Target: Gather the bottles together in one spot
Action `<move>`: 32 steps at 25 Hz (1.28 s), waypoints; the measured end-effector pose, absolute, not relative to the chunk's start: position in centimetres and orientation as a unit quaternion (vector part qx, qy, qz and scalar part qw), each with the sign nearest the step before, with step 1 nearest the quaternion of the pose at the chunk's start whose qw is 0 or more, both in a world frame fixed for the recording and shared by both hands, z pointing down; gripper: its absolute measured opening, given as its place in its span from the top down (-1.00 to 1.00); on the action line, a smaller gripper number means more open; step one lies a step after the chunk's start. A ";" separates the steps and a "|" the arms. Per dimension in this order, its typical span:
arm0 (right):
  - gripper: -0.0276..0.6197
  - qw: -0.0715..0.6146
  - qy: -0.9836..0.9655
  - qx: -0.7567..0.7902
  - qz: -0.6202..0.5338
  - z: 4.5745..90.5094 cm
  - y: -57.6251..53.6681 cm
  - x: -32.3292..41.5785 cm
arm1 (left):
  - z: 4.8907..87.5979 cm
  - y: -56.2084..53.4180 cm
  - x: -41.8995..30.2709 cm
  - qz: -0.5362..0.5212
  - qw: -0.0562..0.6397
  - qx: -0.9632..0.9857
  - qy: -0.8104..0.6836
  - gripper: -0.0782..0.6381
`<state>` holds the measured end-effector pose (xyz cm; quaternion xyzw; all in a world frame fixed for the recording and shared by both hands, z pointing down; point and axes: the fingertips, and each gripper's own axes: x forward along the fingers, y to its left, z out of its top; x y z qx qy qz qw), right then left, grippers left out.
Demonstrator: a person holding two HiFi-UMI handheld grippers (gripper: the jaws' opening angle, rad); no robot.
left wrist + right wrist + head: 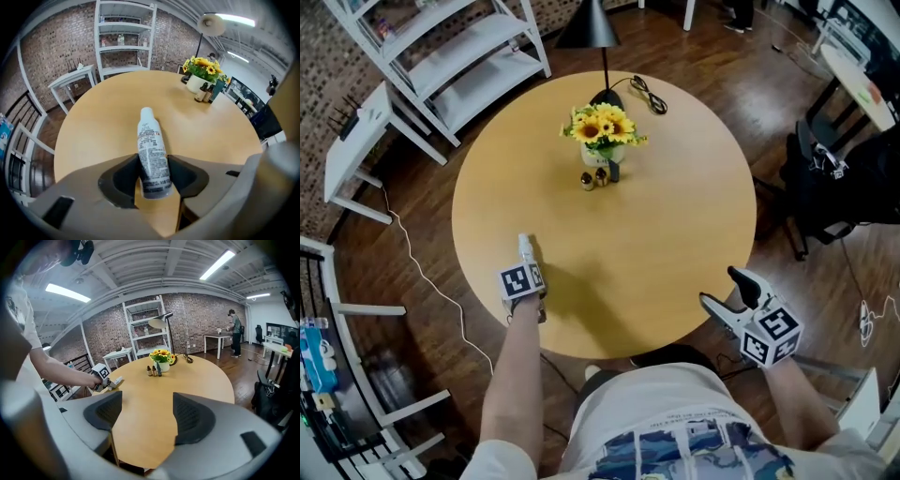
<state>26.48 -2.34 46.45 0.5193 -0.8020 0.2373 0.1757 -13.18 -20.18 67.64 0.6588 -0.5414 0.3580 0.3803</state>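
Note:
A white spray bottle with printed text sits between the jaws of my left gripper, whose pads press on both its sides. In the head view that gripper and the white bottle are low over the front left of the round wooden table. Two small brown bottles and a dark slim bottle stand together in front of the sunflower vase. My right gripper is open with nothing in it, just off the table's front right edge.
A black floor lamp and a coiled cable are at the table's far side. White shelving and a small white table stand to the left. A dark chair with bags is on the right.

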 end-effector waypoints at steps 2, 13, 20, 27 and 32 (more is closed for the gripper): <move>-0.19 0.169 -0.810 0.506 0.242 46.4 -3.4 26.5 | 66.8 -19.5 -11.8 0.320 0.405 0.673 -0.529 0.25; 0.00 0.044 -0.873 0.375 0.308 42.7 -9.3 20.6 | 48.6 -9.4 8.1 0.056 0.391 0.890 -0.230 0.25; 0.15 -0.113 -0.869 0.241 0.418 36.6 -9.0 15.8 | 40.7 -2.5 12.7 -0.004 0.330 0.939 -0.093 0.25; 0.55 -0.088 -0.887 0.234 0.389 35.6 -7.1 15.2 | 41.1 -1.8 12.3 0.012 0.310 0.943 -0.118 0.25; 0.55 -0.004 -0.910 0.318 0.266 36.0 -9.5 18.2 | 43.9 -3.7 8.6 0.096 0.292 0.928 -0.208 0.24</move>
